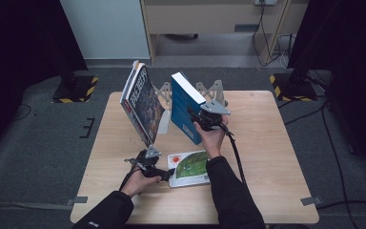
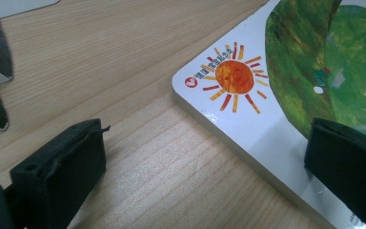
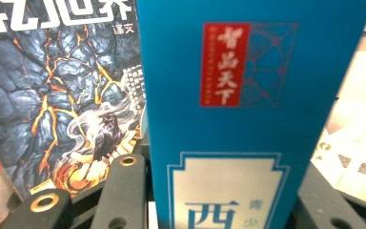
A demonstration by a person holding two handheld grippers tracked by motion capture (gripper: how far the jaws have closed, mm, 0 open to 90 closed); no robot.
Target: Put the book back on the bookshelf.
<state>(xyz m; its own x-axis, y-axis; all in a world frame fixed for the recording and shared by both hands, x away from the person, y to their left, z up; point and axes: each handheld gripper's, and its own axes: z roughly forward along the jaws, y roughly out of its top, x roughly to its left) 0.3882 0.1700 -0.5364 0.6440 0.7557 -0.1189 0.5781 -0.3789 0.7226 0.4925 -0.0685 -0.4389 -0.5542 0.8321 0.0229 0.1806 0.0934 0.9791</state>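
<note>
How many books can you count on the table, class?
3. A dark-covered book leans upright at the left, a blue book stands beside it in the right gripper, and a picture book lies flat near the front edge.

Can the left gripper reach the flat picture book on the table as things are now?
Probably yes. The left gripper is open with the picture book corner between its jaws, one jaw already over the cover; only bare table lies around.

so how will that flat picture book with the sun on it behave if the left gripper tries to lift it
The picture book looks like stiff board, so it should stay flat rather than droop. Its glossy cover may slip between the pads. It lies flush on the table, so the left gripper, jaws open astride its corner, may struggle to get under.
</note>
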